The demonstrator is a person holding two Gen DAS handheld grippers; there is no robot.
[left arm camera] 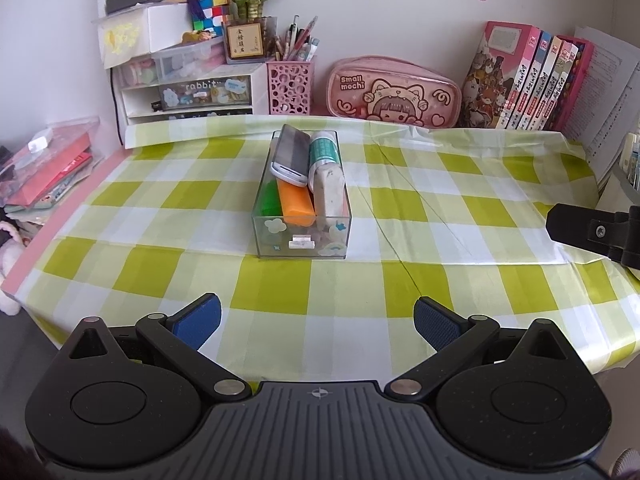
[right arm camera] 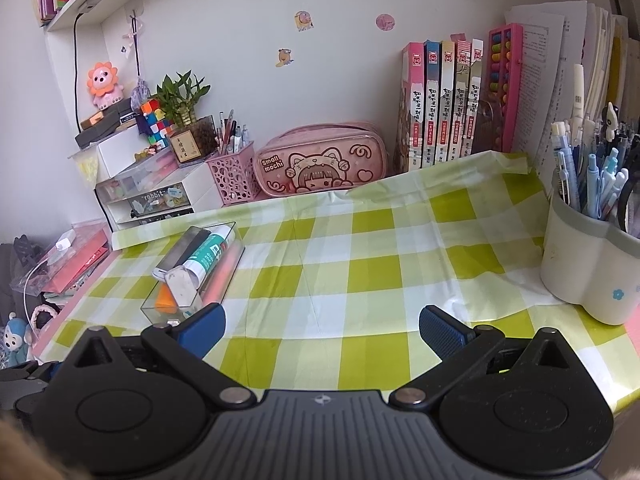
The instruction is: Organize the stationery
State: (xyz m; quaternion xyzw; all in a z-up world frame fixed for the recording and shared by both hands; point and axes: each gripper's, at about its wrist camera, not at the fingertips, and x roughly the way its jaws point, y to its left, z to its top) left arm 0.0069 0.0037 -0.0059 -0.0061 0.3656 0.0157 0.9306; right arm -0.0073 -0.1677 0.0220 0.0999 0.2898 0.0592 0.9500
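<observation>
Now the clear box (left arm camera: 301, 240) brims with erasers and a glue stick (left arm camera: 322, 148); both tongs (left arm camera: 317, 326) (right arm camera: 322, 330) gape, holding nothing.

There is one clear box (left arm camera: 302, 216) in the middle of the frame, with five items inside: one dark eraser (left arm camera: 291, 155), one glue stick (left arm camera: 323, 148), one white eraser (left arm camera: 329, 190), one orange block (left arm camera: 295, 203), one green block (left arm camera: 270, 202). In the upper part stand one pink pencil case (left arm camera: 394, 94), one pink pen basket (left arm camera: 289, 87), five books (left arm camera: 524, 80). At right, one white pen cup (right arm camera: 588, 268).
</observation>
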